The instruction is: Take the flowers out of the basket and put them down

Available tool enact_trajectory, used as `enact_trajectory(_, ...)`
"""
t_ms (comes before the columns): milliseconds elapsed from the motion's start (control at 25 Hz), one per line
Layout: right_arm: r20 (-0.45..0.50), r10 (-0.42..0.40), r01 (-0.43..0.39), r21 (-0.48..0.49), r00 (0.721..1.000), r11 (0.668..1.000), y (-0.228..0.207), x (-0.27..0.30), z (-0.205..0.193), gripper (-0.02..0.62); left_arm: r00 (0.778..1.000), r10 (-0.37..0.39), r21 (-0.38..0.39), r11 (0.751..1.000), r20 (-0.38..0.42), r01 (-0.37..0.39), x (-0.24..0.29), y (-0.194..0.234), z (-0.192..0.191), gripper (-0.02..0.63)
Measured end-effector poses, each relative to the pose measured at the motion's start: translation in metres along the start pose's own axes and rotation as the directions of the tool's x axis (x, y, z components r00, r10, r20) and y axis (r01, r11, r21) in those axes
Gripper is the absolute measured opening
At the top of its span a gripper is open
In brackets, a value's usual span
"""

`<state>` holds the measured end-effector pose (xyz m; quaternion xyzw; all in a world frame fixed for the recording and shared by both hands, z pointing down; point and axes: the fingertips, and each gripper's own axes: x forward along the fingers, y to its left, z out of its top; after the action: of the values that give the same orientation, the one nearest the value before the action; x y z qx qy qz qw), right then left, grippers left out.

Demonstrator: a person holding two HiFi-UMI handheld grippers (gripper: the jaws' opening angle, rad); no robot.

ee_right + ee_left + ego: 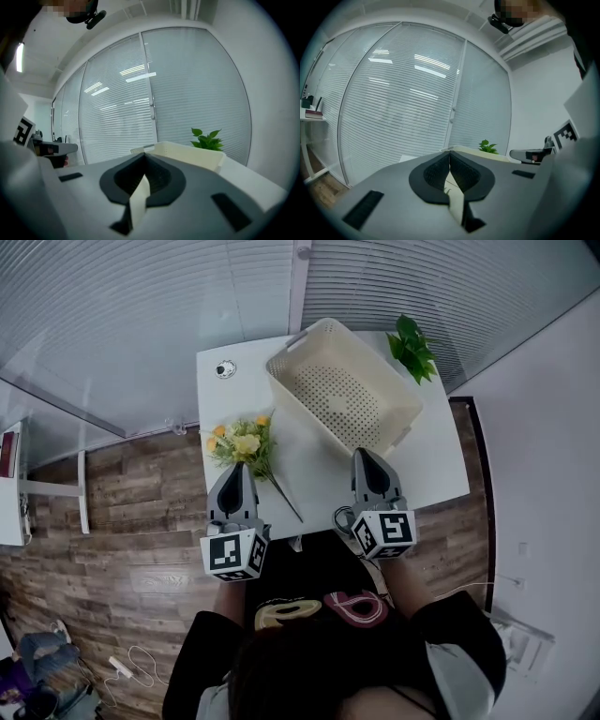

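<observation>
Left tongs (pixel 234 467), right tongs (pixel 364 454) closed, flowers (pixel 246 446) stem-end near-right

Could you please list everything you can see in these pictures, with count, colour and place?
table: one, white, centre
basket: one, cream, perforated, empty, table's back middle
flowers: one bunch, yellow with green leaves, lying on the table's left side, outside the basket
plant: one, green, table's back right corner
left hand-held gripper: one, grey, jaws shut, empty, near edge by the flowers
right hand-held gripper: one, grey, jaws shut, empty, before the basket
</observation>
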<state>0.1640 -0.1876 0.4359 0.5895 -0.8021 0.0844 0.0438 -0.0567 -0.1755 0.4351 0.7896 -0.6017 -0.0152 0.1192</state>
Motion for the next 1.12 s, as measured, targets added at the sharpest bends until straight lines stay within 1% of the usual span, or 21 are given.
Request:
enact_trajectory(120, -0.015, -0.009, 0.009, -0.018, 1.000, 1.000, -0.002, 0.001, -0.003, 0.008, 1.000, -0.005, 0.002, 1.000, -0.002, 0.005, 0.002, -0.002, -0.001, 0.017)
enact_trajectory(360, -0.018, 0.004, -0.005, -0.053, 1.000, 0.999, 0.001, 0.006, -0.004, 0.008, 1.000, -0.005, 0.002, 1.000, -0.001, 0.005, 0.005, 0.000, 0.000, 0.018)
enact_trajectory(640, -0.021, 0.004, -0.006, -0.057, 1.000, 0.998, -0.001, 0.011, -0.006, 0.008, 1.000, 0.003, 0.004, 1.000, 0.006, -0.003, 0.008, 0.005, 0.002, 0.017)
enact_trajectory(880, -0.016, 0.012, -0.014, -0.083, 1.000, 0.996, 0.004, 0.014, -0.003, 0.008, 1.000, 0.008, 0.006, 1.000, 0.010, -0.008, 0.008, 0.007, 0.004, 0.018)
enact_trajectory(1120, -0.027, 0.023, -0.025, -0.101, 0.999, 0.995, 0.006, 0.018, -0.007, 0.008, 1.000, 0.004, 0.012, 1.000, 0.013, -0.004, 0.010, 0.007, 0.001, 0.017)
